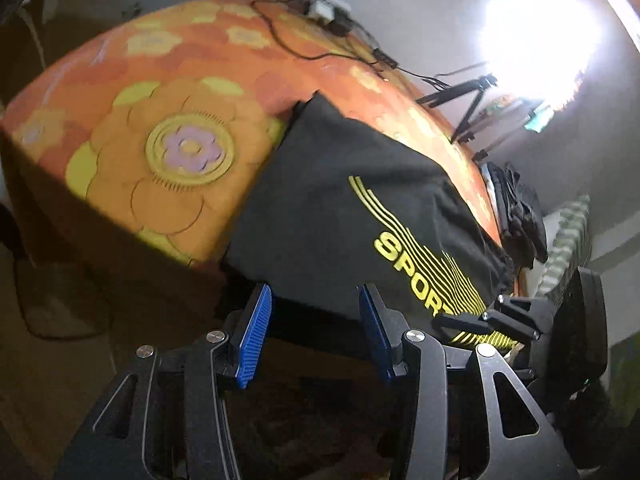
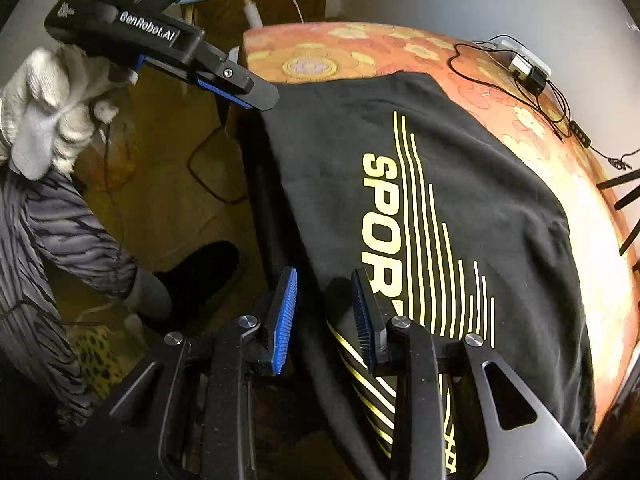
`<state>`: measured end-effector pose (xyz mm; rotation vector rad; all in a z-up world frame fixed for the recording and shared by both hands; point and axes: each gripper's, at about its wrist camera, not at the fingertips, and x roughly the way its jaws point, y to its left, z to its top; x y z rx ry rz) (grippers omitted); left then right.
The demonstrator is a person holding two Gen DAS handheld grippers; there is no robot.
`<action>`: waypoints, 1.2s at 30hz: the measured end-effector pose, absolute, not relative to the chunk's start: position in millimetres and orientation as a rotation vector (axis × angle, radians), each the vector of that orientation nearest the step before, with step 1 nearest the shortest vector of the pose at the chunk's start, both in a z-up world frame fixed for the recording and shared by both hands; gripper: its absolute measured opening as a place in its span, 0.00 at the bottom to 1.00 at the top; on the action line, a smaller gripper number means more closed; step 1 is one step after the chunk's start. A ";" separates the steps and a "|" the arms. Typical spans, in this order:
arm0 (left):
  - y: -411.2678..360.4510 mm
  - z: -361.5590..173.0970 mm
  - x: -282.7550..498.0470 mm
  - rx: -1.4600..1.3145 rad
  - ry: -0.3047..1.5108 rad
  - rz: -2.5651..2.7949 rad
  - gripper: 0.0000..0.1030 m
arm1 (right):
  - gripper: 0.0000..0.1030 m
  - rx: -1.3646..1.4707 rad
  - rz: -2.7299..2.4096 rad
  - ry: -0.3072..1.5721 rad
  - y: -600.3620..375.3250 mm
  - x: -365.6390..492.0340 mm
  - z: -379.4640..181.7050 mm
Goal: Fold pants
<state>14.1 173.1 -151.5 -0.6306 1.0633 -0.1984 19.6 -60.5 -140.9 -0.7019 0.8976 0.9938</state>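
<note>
The black pants point(image 2: 420, 184), printed with a yellow "SPORT" and a run of thin yellow stripes, lie spread across the orange flowered bedspread point(image 1: 168, 120), their near edge hanging over the side of the bed. The left gripper point(image 1: 316, 332) sits just off that hanging edge with its blue pads point(image 1: 254, 336) spread wide and nothing between them; from the other side I can see it held up beside the corner of the fabric by a hand in a white knitted glove point(image 2: 52, 108). The right gripper point(image 2: 324, 316) hovers low over the near part of the cloth, close to the lettering, its jaws likewise parted and gripping nothing, though its right-hand finger looks close to the cloth and I cannot tell whether it touches. Farther back on the bedspread lie black cables point(image 2: 560, 120) and a small white box point(image 2: 520, 62), well apart from the garment.
</note>
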 end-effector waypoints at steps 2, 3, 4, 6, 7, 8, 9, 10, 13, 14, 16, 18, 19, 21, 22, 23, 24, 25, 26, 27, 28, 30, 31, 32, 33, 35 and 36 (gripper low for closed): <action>179.6 -154.9 17.5 -0.692 1.055 -0.193 0.43 | 0.27 -0.695 0.986 0.906 -59.9 21.7 -140.8; 181.3 -155.3 18.7 -0.715 1.053 -0.191 0.43 | 0.19 -0.690 0.982 0.912 -59.6 22.5 -140.3; 182.5 -154.6 21.9 -0.724 1.049 -0.182 0.43 | 0.16 -0.685 0.981 0.919 -59.2 23.7 -139.5; 182.2 -154.3 22.0 -0.728 1.048 -0.171 0.43 | 0.12 -0.669 0.979 0.926 -59.9 26.7 -137.4; 181.5 -154.3 21.7 -0.731 1.051 -0.166 0.43 | 0.10 -0.664 0.977 0.925 -60.4 27.7 -136.1; 181.2 -154.7 19.5 -0.738 1.057 -0.161 0.43 | 0.08 -0.661 0.975 0.924 -60.7 29.4 -134.9; 181.8 -154.6 16.2 -0.751 1.058 -0.158 0.43 | 0.08 -0.659 0.972 0.921 -60.1 30.6 -133.6; 183.0 -154.6 11.1 -0.771 1.050 -0.154 0.43 | 0.07 -0.649 0.967 0.918 -61.9 31.5 -131.7; 187.7 -160.1 5.7 -0.832 1.051 -0.147 0.43 | 0.05 -0.614 0.965 0.920 -65.0 35.2 -127.4; 188.1 -162.3 5.7 -0.845 1.058 -0.146 0.43 | 0.04 -0.594 0.962 0.925 -66.7 37.9 -126.5; 185.4 -164.9 6.9 -0.850 1.068 -0.145 0.43 | 0.04 -0.552 0.953 0.939 -69.1 44.4 -124.5; 183.6 -161.7 9.2 -0.844 1.062 -0.138 0.47 | 0.04 -0.529 0.959 0.942 -71.6 46.5 -121.7; 184.1 -159.0 10.6 -0.839 1.049 -0.131 0.47 | 0.04 -0.547 0.957 0.927 -71.7 44.1 -120.6; 186.9 -156.4 11.7 -0.862 1.034 -0.120 0.47 | 0.04 -0.561 0.962 0.921 -71.0 40.6 -119.2; 187.7 -155.1 12.0 -0.877 1.026 -0.126 0.47 | 0.04 -0.561 0.966 0.924 -70.8 38.9 -118.6; 186.5 -153.5 13.4 -0.870 1.025 -0.130 0.47 | 0.04 -0.566 0.969 0.921 -70.3 36.4 -117.7; 184.9 -153.3 14.8 -0.857 1.027 -0.128 0.47 | 0.04 -0.569 0.972 0.917 -70.3 34.3 -116.7; 183.4 -153.9 16.9 -0.850 1.034 -0.126 0.47 | 0.04 -0.567 0.976 0.916 -70.2 33.0 -115.9; 182.2 -155.9 18.5 -0.853 1.042 -0.128 0.47 | 0.04 -0.564 0.974 0.915 -70.0 32.9 -115.5; 181.9 -157.8 19.3 -0.856 1.047 -0.123 0.47 | 0.04 -0.561 0.971 0.915 -69.8 33.7 -115.5; 182.1 -158.7 19.4 -0.860 1.050 -0.119 0.47 | 0.04 -0.556 0.970 0.915 -70.1 34.2 -114.5; 183.0 -159.5 19.3 -0.865 1.051 -0.109 0.47 | 0.04 -0.552 0.957 0.907 -71.7 35.5 -111.8; 184.0 -158.8 19.3 -0.863 1.045 -0.101 0.47 | 0.04 -0.552 0.953 0.905 -72.5 35.6 -110.8; 184.0 -158.3 19.7 -0.862 1.040 -0.095 0.47 | 0.04 -0.549 0.950 0.905 -73.8 36.1 -109.7; 184.7 -157.4 20.5 -0.858 1.030 -0.090 0.47 | 0.04 -0.544 0.956 0.909 -75.2 36.1 -109.0; 183.4 -155.3 22.8 -0.832 1.015 -0.084 0.44 | 0.04 -0.541 0.979 0.910 -75.3 33.2 -108.6; 182.9 -155.1 24.3 -0.822 1.012 -0.085 0.43 | 0.04 -0.543 0.992 0.916 -74.4 31.8 -109.2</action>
